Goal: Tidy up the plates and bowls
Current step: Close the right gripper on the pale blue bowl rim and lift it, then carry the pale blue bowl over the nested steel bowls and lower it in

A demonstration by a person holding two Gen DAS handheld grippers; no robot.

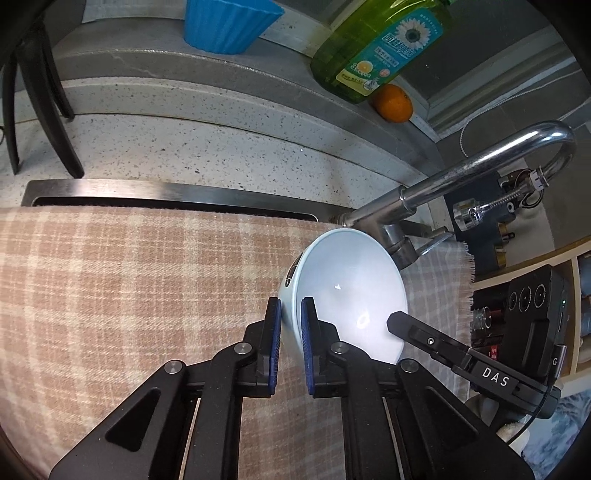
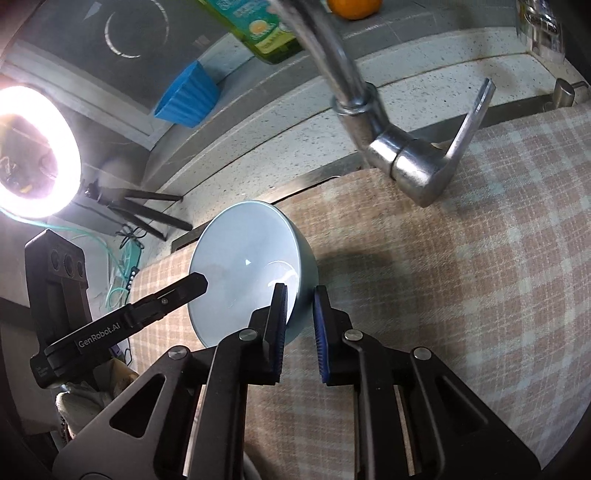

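Observation:
A pale blue-white bowl (image 1: 347, 291) with a dark mark on its outer wall is over the beige checked cloth (image 1: 129, 280), just in front of the tap. My left gripper (image 1: 291, 308) is shut on the bowl's near-left rim, one pad inside and one outside. In the right wrist view the same bowl (image 2: 243, 266) has my right gripper (image 2: 300, 295) shut on its opposite rim in the same way. Each view shows the other gripper's finger reaching over the bowl. Whether the bowl rests on the cloth or hangs just above it I cannot tell.
A chrome tap (image 1: 480, 166) with its lever (image 2: 469, 122) rises close behind the bowl. On the ledge behind stand a blue fluted cup (image 1: 229, 22), a green detergent bottle (image 1: 373, 48) and an orange (image 1: 393, 103). A lit ring lamp (image 2: 33, 151) on a tripod stands at left.

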